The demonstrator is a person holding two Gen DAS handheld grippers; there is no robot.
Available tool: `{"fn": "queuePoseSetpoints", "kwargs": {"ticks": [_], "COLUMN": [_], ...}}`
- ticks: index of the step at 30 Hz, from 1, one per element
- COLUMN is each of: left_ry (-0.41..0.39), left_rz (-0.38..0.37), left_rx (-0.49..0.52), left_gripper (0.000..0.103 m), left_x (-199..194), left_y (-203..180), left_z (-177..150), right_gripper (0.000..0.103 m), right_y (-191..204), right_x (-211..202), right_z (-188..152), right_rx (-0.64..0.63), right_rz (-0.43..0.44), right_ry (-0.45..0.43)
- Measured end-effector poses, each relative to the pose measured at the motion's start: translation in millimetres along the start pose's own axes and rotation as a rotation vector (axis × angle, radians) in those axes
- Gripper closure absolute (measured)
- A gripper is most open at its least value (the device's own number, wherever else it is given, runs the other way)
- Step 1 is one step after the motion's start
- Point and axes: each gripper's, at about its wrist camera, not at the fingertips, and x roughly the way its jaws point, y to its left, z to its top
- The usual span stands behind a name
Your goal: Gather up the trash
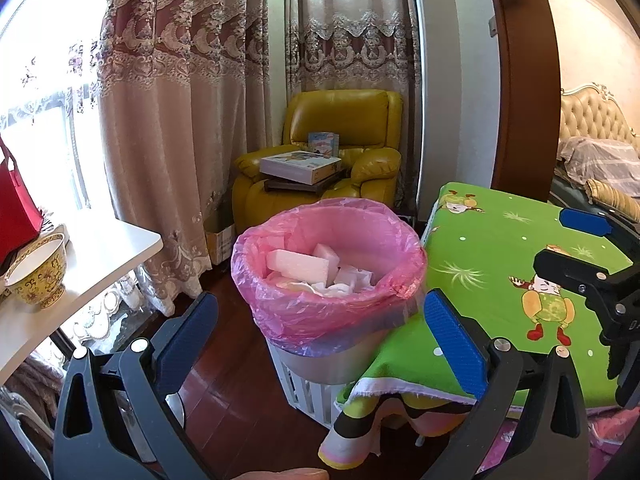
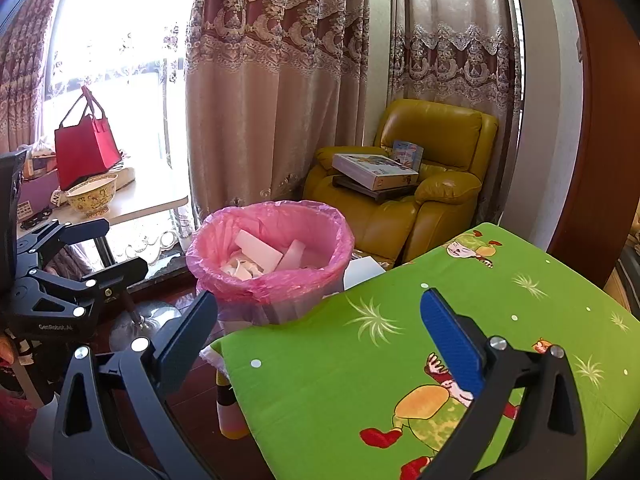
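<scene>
A bin lined with a pink bag (image 1: 280, 312) (image 2: 224, 276) stands on the floor beside the green cartoon-print tabletop (image 1: 488, 248) (image 2: 360, 360). White foam blocks (image 1: 298, 264) (image 2: 258, 250) and crumpled paper (image 1: 348, 280) lie inside it. My left gripper (image 1: 320, 328) hangs open just in front of the bin, nothing between its blue pads. My right gripper (image 2: 320, 328) is open too, over the tabletop's near left corner, holding nothing. The right gripper (image 1: 576, 248) shows at the right edge of the left wrist view, and the left gripper (image 2: 100, 248) at the left edge of the right wrist view.
A yellow leather armchair (image 1: 340, 148) (image 2: 420, 184) with boxes (image 1: 300, 166) on its seat stands behind the bin, against long curtains (image 1: 180, 120). A white side table (image 1: 104, 252) at left carries a patterned bowl (image 1: 38, 276) (image 2: 92, 196) and a red bag (image 2: 86, 144). Dark wood floor (image 1: 232, 392) lies below.
</scene>
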Motion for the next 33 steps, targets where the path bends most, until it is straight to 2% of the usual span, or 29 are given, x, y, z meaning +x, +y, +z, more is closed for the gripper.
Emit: {"fn": "queuePoseSetpoints", "kwargs": {"ticks": [33], "left_ry": [-0.014], "left_rz": [-0.002], "left_rx": [0.008], "left_gripper": [0.006], "left_x": [-8.1], "left_y": [2.2], "left_z": [-0.7], "right_gripper": [0.005], "right_y": [2.0], "right_x": [8.5], "right_z": [-5.6], "right_rx": [0.008], "right_rz": [0.004], "right_ry": [0.019]}}
